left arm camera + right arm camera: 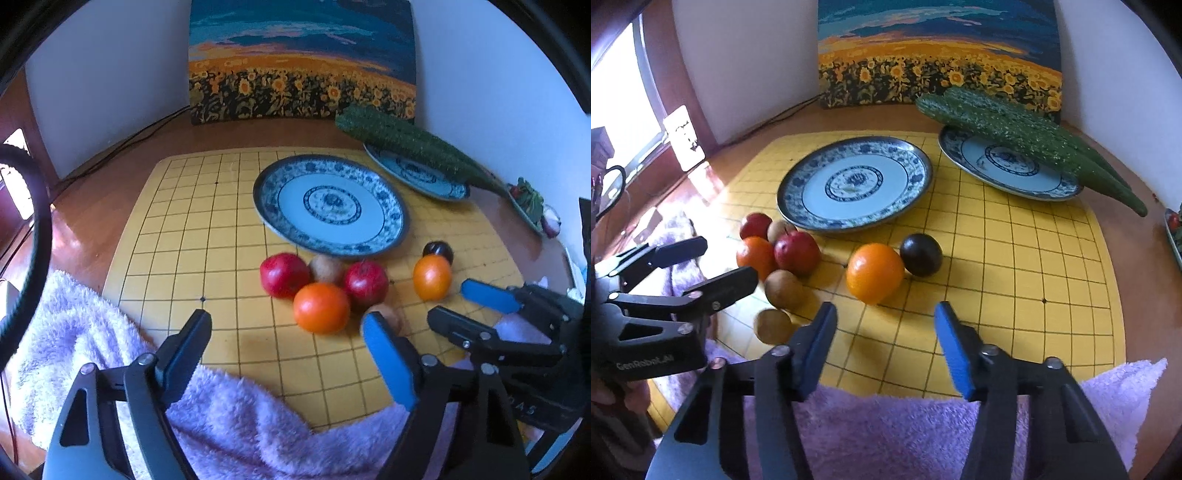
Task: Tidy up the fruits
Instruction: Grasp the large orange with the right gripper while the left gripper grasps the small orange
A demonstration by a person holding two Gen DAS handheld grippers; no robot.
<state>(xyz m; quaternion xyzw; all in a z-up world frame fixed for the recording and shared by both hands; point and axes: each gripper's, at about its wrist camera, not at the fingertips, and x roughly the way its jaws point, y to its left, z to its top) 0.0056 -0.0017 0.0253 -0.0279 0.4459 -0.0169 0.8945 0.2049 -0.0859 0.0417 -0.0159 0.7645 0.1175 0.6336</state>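
Fruit lay loose on the yellow grid mat (1015, 266), none of it on a plate. Just ahead of the right hand-held gripper (886, 343), between its fingertips and slightly beyond: an orange (874, 272), touching a dark plum (921, 254) behind and to its right. Off to that gripper's left, a tight cluster: second orange (755, 256), red apple (797, 252), another red apple (755, 225) farther back, a brown fruit (778, 229) wedged between the apples, and two more brown fruits nearer, one (783, 288) beside the cluster and one (772, 326) close to the left finger. Same cluster seen straight ahead of the left hand-held gripper (284, 328), with the nearest orange (321, 308) just past its fingertips.

Both hand-held grippers spread wide, holding nothing, hovering above the mat's near edge; blue pads (955, 349) facing inward. Left hand-held gripper (713, 264) visible in the right wrist view at far left, open too.

Beyond the fruit, an empty blue-and-white plate (790, 188); farther back and to the right, a second plate (960, 155) carrying cucumbers (1015, 136) that overhung its rim. Purple towel (886, 435) draped beneath the grippers. Sunflower painting (938, 55) propped against the wall at the back of the wooden table (1137, 236).
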